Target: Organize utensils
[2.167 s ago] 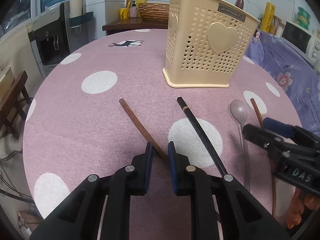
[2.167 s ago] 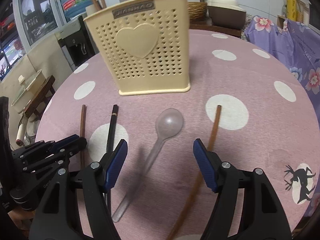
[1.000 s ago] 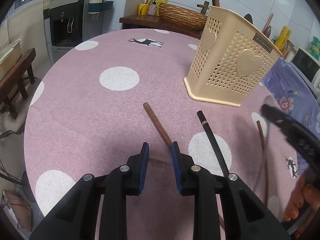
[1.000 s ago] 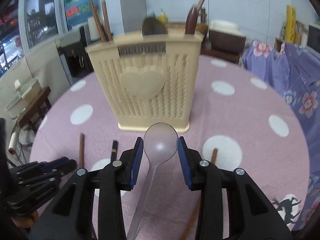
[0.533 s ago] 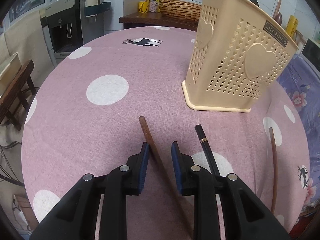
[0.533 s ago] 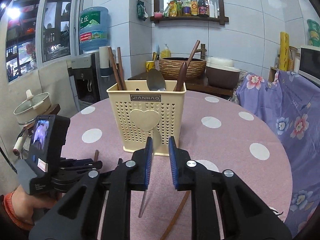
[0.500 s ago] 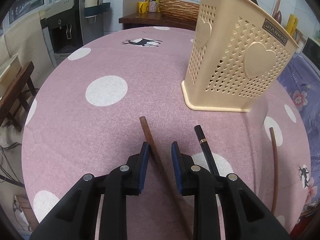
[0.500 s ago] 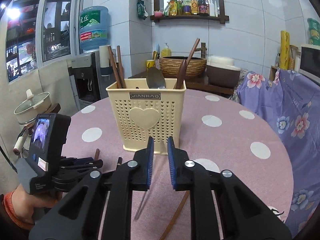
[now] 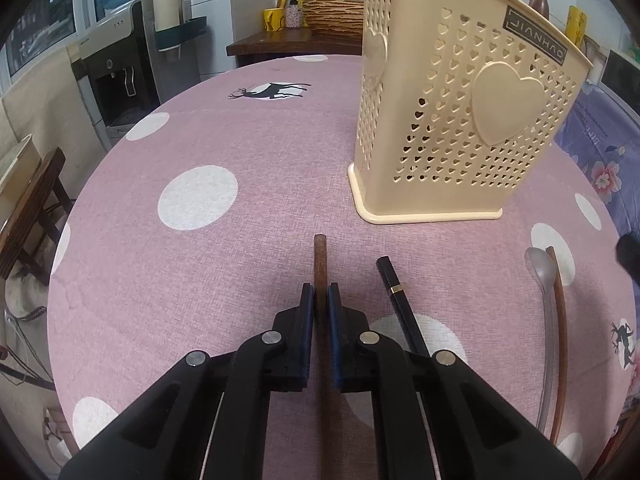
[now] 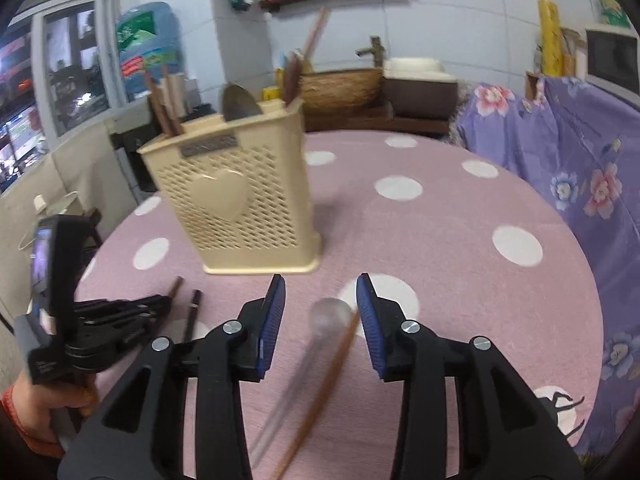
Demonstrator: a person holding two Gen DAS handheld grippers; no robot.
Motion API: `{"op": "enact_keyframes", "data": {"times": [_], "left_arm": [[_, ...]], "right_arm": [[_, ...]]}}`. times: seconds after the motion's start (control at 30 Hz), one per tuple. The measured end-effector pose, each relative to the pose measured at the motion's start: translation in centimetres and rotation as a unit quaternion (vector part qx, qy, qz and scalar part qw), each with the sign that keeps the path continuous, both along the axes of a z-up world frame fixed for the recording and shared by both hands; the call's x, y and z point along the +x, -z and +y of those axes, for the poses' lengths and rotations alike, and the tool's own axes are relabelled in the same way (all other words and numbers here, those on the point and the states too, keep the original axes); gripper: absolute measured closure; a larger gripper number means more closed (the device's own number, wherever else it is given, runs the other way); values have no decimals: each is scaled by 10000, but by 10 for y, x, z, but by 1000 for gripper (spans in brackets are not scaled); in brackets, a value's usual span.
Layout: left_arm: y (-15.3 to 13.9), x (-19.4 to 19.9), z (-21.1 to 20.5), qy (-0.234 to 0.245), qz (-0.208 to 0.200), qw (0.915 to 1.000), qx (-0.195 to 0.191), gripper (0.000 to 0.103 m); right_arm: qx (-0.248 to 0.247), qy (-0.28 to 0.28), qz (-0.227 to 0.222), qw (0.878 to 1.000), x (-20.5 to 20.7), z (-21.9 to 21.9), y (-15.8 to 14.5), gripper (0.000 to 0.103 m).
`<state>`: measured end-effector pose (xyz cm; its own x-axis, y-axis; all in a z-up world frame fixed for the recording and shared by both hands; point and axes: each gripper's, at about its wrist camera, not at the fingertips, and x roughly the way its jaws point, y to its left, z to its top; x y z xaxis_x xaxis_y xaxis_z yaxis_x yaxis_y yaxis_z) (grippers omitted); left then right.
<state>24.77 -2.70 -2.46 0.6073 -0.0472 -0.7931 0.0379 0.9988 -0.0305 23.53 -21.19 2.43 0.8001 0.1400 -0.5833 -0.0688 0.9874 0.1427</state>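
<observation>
Left wrist view: the left gripper (image 9: 321, 300) is clamped on one brown chopstick (image 9: 320, 258), with bare pink surface (image 9: 200, 272) to its left; one black chopstick (image 9: 394, 288) lies just right; one cream holder (image 9: 460, 128) stands beyond. The right gripper (image 10: 321, 304) is seen with jaws opening, gripping nothing, above one clear spoon (image 10: 328, 314) and a second brown chopstick (image 10: 340, 344) lying side by side; tiled walls are seen behind.

Brown chopstick (image 9: 320, 258) flat on cloth; clear spoon (image 9: 541, 276) beside another chopstick (image 9: 560, 320); holder (image 9: 460, 112) upright.
</observation>
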Motion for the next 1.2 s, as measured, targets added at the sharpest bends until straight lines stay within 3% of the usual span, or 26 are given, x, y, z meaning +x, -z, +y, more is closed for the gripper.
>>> {"op": "enact_keyframes", "data": {"times": [0.13, 0.33, 0.9, 1.1, 1.2], "left_arm": [[0, 0, 1, 10, 10, 10000, -62, 95], [0, 1, 2, 46, 13, 10000, -71, 95], [1, 3, -5, 133, -43, 9998, 138, 95], [1, 3, -7, 153, -75, 9997, 182, 95], [1, 3, -6, 161, -90, 9997, 168, 95]], "right_arm": [[-138, 77, 582, 9982, 11, -2, 26, 65], [-132, 62, 1077, 9941, 19, 4, 51, 68], [-598, 392, 1210, 9901, 53, 12, 51, 91], [-271, 468, 1246, 9907, 58, 2, 50, 95], [119, 417, 1253, 9912, 59, -6, 51, 95]]}}
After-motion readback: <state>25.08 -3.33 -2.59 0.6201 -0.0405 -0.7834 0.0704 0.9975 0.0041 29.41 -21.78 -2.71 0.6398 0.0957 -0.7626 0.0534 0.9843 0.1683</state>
